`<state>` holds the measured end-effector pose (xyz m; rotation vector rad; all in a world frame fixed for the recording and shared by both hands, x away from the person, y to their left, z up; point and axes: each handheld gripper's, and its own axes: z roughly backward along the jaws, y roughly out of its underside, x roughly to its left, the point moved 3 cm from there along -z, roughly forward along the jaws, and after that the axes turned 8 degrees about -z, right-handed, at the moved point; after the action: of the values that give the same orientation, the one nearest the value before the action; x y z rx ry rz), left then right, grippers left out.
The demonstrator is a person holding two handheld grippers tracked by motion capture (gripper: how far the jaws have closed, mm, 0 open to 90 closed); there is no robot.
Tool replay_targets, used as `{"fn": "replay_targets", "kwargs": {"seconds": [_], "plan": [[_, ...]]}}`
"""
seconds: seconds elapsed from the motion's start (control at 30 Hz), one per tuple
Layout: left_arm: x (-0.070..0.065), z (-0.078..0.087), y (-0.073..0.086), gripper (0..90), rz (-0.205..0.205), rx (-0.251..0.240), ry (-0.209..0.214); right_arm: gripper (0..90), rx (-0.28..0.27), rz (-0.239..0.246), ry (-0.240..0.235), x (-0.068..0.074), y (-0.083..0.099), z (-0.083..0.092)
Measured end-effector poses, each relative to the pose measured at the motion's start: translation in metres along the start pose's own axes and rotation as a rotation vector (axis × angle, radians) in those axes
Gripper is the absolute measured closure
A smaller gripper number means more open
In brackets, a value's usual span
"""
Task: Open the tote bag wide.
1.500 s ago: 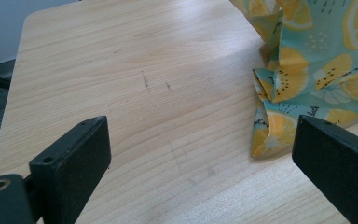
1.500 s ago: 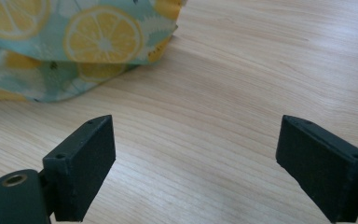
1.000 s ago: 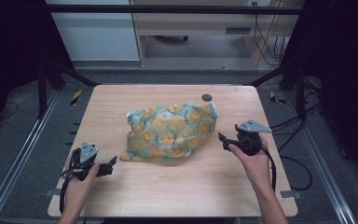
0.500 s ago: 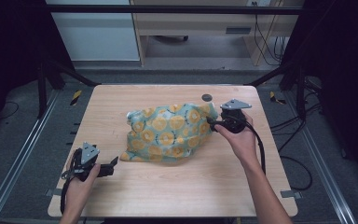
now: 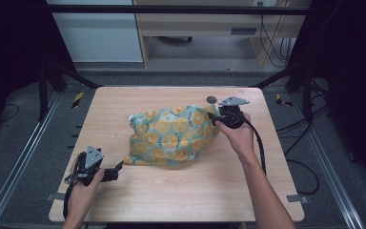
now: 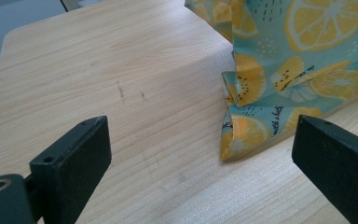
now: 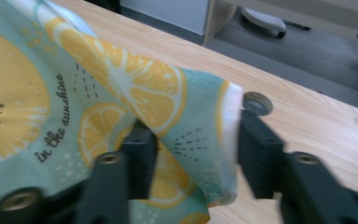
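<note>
A teal cloth printed with lemon and orange slices lies crumpled in the middle of the wooden table. My right gripper is at the cloth's far right corner. In the right gripper view that corner of the cloth hangs between the jaws of this gripper, which stand partly apart around it. My left gripper rests near the table's front left, open, pointing at the cloth's near left corner. The left gripper has bare wood between its wide jaws.
A small dark round disc sits in the tabletop just behind the right gripper, also seen as the disc in the right gripper view. Black frame posts and cables stand around the table. A cabinet and desk are beyond the far edge.
The right gripper has moved from the table's right side to the cloth's far right corner and now has the corner between its jaws. The left gripper has stayed still.
</note>
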<state>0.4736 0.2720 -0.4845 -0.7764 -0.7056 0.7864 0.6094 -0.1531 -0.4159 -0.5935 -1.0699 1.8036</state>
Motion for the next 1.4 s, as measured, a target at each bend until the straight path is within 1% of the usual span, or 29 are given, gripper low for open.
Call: {"fn": "replay_targets", "kwargs": {"seconds": [0.1, 0.17, 0.23, 0.4, 0.6, 0.7, 0.77, 0.87, 0.93, 0.97, 1.0, 1.03, 1.07, 1.13, 1.3, 1.4], "plan": [[0.001, 0.000, 0.000, 4.2, 0.004, -0.003, -0.001, 77.9, -0.014, 0.018, -0.020, 0.006, -0.002, 0.007], [0.001, 0.001, 0.000, 4.3, 0.007, -0.005, 0.000, 84.0, -0.043, 0.029, -0.042, 0.011, -0.004, 0.015], [0.001, 0.001, -0.001, 4.3, 0.009, -0.008, 0.001, 87.2, -0.068, 0.040, -0.072, 0.017, -0.006, 0.024], [0.002, 0.004, -0.002, 4.3, 0.022, -0.022, 0.001, 88.9, -0.122, 0.086, -0.136, 0.035, -0.007, 0.052], [0.005, 0.007, -0.003, 4.6, 0.041, -0.035, 0.013, 89.2, -0.181, 0.114, -0.205, 0.055, -0.002, 0.084], [0.006, 0.009, -0.004, 4.8, 0.048, -0.041, 0.016, 89.2, -0.208, 0.131, -0.238, 0.065, 0.003, 0.100], [0.008, 0.010, -0.006, 5.0, 0.057, -0.048, 0.009, 89.2, -0.223, 0.139, -0.257, 0.071, 0.010, 0.110], [0.010, 0.014, -0.009, 5.1, 0.066, -0.064, 0.006, 89.1, -0.233, 0.145, -0.280, 0.078, 0.019, 0.119], [0.011, 0.018, -0.014, 5.3, 0.075, -0.083, 0.013, 89.1, -0.237, 0.149, -0.295, 0.082, 0.026, 0.123], [0.011, 0.018, -0.014, 5.4, 0.075, -0.083, 0.013, 89.1, -0.237, 0.149, -0.295, 0.082, 0.026, 0.123], [0.012, 0.020, -0.017, 5.8, 0.077, -0.095, 0.014, 89.1, -0.239, 0.152, -0.307, 0.086, 0.034, 0.126], [0.012, 0.020, -0.017, 6.5, 0.077, -0.095, 0.014, 89.1, -0.239, 0.152, -0.307, 0.086, 0.034, 0.126], [0.012, 0.022, -0.020, 6.5, 0.078, -0.104, 0.018, 89.1, -0.239, 0.150, -0.316, 0.087, 0.039, 0.127], [0.012, 0.027, -0.027, 10.6, 0.077, -0.125, 0.034, 88.9, -0.239, 0.149, -0.325, 0.091, 0.053, 0.128], [0.008, 0.038, -0.043, 18.5, 0.075, -0.169, 0.078, 88.4, -0.230, 0.136, -0.328, 0.092, 0.069, 0.124], [0.001, 0.043, -0.051, 23.1, 0.050, -0.176, 0.098, 88.2, -0.221, 0.124, -0.332, 0.092, 0.077, 0.121]]}}
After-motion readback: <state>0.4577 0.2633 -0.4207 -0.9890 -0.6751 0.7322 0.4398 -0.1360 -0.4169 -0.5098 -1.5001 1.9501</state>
